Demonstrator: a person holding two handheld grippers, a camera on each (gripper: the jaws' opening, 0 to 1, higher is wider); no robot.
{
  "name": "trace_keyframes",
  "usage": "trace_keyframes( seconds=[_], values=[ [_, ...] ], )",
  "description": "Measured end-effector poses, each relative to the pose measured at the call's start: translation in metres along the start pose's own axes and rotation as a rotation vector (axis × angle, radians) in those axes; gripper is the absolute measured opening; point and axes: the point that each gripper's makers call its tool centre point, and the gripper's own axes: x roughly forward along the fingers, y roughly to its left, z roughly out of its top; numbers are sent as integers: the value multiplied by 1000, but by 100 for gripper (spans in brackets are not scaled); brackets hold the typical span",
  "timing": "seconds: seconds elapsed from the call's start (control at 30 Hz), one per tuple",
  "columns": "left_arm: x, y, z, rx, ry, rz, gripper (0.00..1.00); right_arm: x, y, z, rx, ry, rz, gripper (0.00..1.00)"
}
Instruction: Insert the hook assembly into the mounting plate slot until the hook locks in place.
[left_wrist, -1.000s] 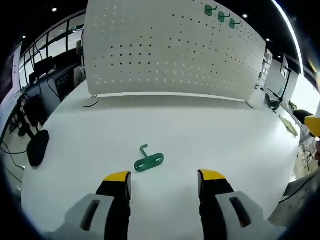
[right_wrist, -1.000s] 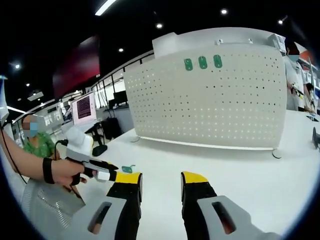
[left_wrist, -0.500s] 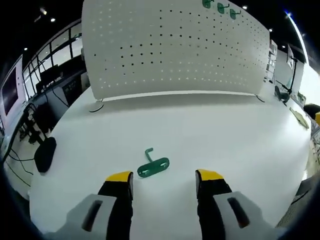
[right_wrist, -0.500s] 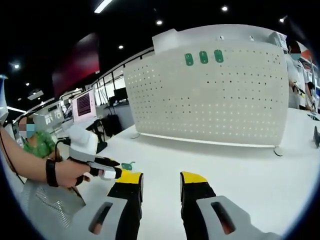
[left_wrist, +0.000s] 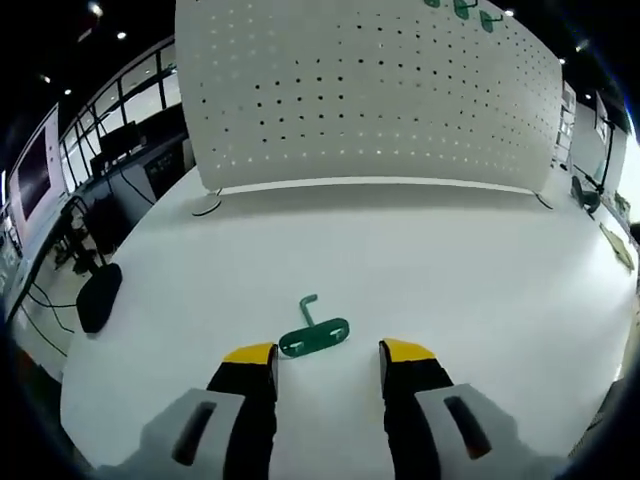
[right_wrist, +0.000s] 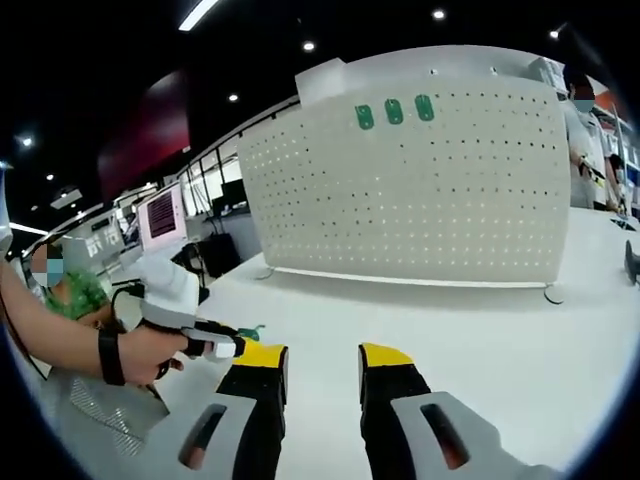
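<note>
White table (left_wrist: 450, 260) carries upright white pegboard (left_wrist: 370, 100) along far edge; three green hooks (right_wrist: 394, 111) mounted near board's top. Left gripper (left_wrist: 327, 355) low over table, jaws wide, empty. Right gripper (right_wrist: 322, 355) raised, jaws wide, empty. Loose green hook (left_wrist: 314, 334) flat on table, just ahead of left jaws.

The worktop (left_wrist: 450, 260) looks smooth, matt white; the hook (left_wrist: 314, 334) at its 6 o'clock is glossy green; the perforated panel (left_wrist: 380, 90) matt white.
</note>
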Motion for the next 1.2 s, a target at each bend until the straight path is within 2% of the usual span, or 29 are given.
trace_keyframes(
  seconds=[0.13,0.23,0.37,0.67,1.2],
  values=[
    [1,3,0,-26,2,21,40,-1,-2,-2,6,3,-3,27],
    [2,3,0,-17,4,29,38,0,-5,-4,19,8,-7,27],
    [6,1,0,-53,2,16,41,0,-6,-3,14,6,-8,27],
    [11,10,8,-82,-6,44,37,-1,-6,-7,28,12,-6,27],
    [8,18,3,-68,-7,37,35,2,-6,-9,32,19,-3,26]
  ],
)
